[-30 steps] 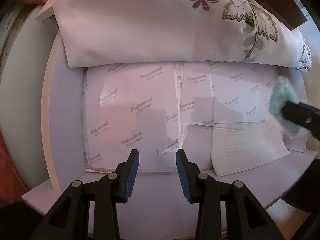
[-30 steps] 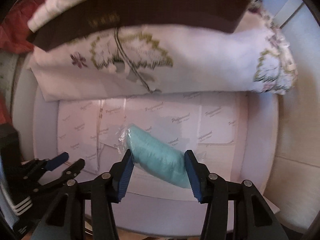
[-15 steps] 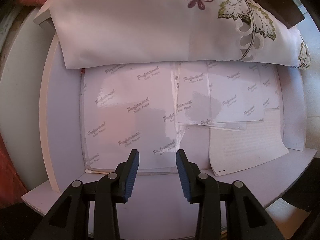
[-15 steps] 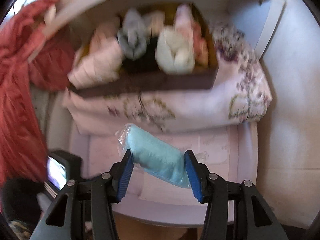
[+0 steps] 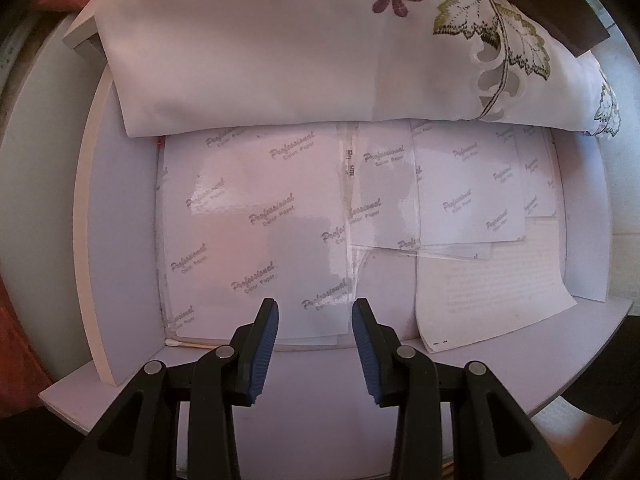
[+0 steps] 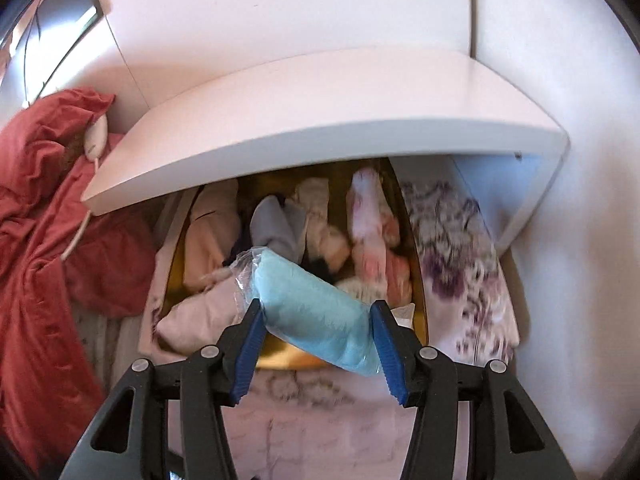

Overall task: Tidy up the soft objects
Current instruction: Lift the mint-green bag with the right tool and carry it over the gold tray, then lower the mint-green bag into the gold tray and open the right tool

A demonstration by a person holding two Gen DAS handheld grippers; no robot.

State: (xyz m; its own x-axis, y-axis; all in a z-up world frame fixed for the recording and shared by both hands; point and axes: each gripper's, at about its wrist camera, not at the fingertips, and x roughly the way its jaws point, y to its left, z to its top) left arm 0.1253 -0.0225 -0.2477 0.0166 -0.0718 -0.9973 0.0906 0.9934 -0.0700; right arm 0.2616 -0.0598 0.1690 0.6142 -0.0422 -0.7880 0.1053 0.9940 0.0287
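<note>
Right wrist view: the right gripper [image 6: 318,330] is clamped on a light blue roll in clear plastic wrap [image 6: 316,308]. Its long axis runs diagonally, upper end to the left, lower end to the right past the right finger. It hangs above a gold-lined box [image 6: 418,280] packed with rolled fabrics [image 6: 370,228], under a white shelf board [image 6: 320,120]. On the shelf floor [image 5: 120,240] in the left wrist view, paper sheets [image 5: 256,232] lie before a folded embroidered cloth [image 5: 280,48]; the left gripper [image 5: 314,332] has its fingers apart, holding nothing.
</note>
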